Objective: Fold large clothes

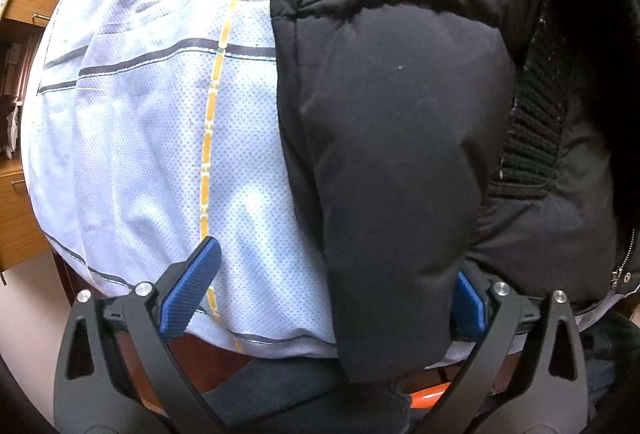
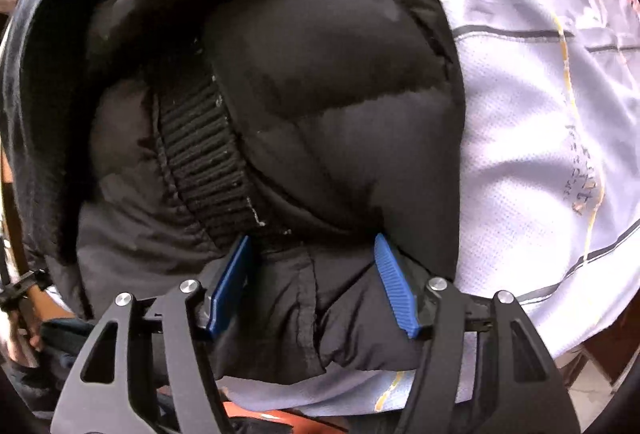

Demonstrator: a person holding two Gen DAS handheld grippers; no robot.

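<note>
Two hand-held grippers: left (image 1: pixel 332 286) spread wide, right (image 2: pixel 316 286) pinching puffy quilted black jacket (image 2: pixel 320 105), dotted pale cloth (image 1: pixel 140 133).

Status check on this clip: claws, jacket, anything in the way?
Left claw open, straddling jacket sleeve. Right claw pinching jacket edge. Jacket lies bunched on cloth. Nothing in the way.

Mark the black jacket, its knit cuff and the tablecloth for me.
black jacket (image 1: pixel 392 137), left wrist view, on the puffy sleeve panel.
knit cuff (image 2: pixel 204 153), right wrist view, on the ribbed band.
tablecloth (image 1: pixel 152 137), left wrist view, on a bare pale blue patch left of the yellow stripe.
</note>
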